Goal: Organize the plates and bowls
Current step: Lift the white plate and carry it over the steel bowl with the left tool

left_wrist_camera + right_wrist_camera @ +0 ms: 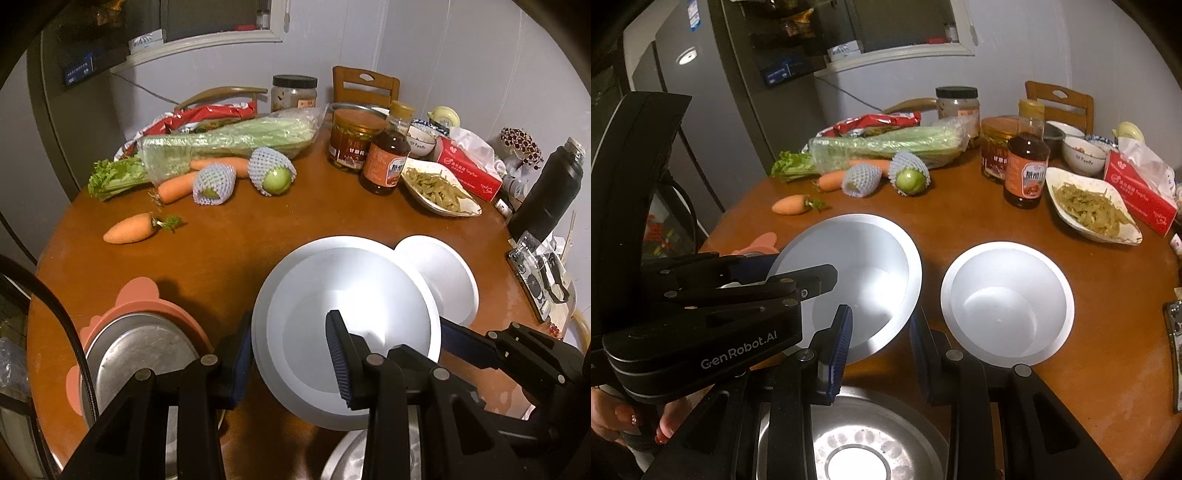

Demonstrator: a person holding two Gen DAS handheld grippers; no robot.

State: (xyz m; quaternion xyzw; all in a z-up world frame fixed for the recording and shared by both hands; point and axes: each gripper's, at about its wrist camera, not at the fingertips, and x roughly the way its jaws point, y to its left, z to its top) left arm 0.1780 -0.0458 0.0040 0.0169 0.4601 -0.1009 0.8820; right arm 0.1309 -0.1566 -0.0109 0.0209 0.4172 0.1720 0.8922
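I've got the left gripper (291,354) clamped on the rim of the big white bowl (347,314), one pad inside the wall, the other outside, and the bowl hangs tilted at centre frame above the round wooden table (229,251). In the right wrist view that bowl (864,273) sits left of centre, lifted off the wood. The smaller white bowl (1006,304) rests flat on the table just right of it, apart from it. My right gripper (881,339) is spread wide with nothing between its pads, hovering over a steel basin (857,435) at the bottom edge. A pink-rimmed steel plate (140,343) lies lower left.
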